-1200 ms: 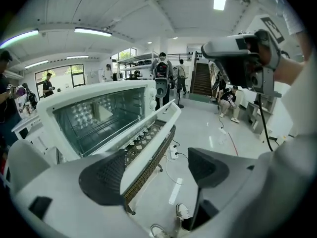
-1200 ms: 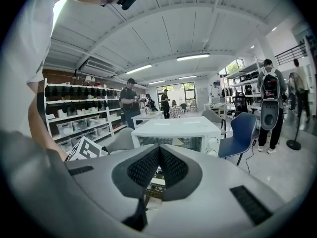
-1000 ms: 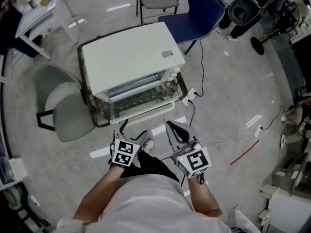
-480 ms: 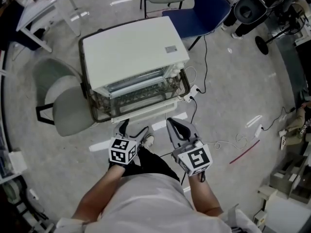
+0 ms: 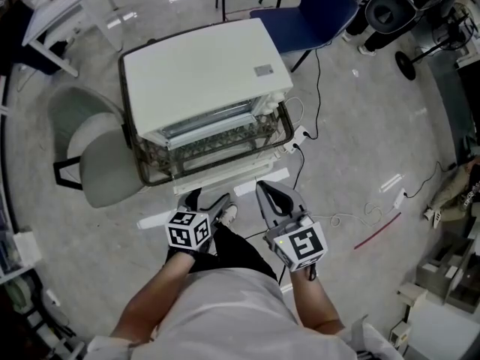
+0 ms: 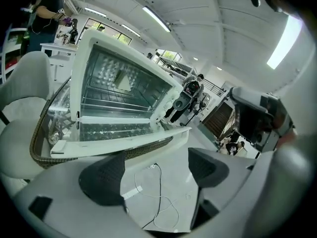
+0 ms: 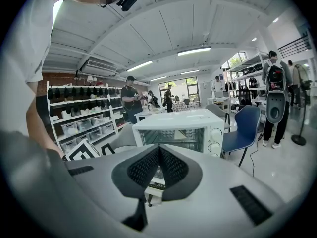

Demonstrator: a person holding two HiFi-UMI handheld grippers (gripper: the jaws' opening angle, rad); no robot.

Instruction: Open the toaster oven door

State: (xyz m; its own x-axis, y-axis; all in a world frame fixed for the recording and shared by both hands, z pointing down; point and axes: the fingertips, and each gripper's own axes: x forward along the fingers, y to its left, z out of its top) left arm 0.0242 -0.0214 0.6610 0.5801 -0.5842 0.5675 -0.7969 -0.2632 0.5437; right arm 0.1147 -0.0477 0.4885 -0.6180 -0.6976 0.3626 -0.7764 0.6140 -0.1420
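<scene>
Head view: the white toaster oven (image 5: 199,77) sits on a low stand with a dark woven rim (image 5: 287,128), straight ahead of the person. Its door (image 5: 217,172) is folded down and out toward them, lying roughly flat. Both grippers are held just short of the door's front edge and touch nothing. The left gripper (image 5: 206,201) is below the door's middle and the right gripper (image 5: 268,195) is near its right end. In the left gripper view the left gripper (image 6: 156,170) has its two dark pads spread wide, with only bare floor and a thin white cable (image 6: 158,202) between them. The lowered door (image 6: 119,138) runs across just above and beyond the jaws, and the open oven cavity (image 6: 114,90) with its wire rack lies behind it. In the right gripper view the right gripper (image 7: 159,167) has its pads pressed together on nothing, and the toaster oven (image 7: 178,128) stands beyond the tips with its knobs on the right. A grey chair (image 5: 97,163) stands to the left of the oven and a blue chair (image 5: 322,10) behind it.
</scene>
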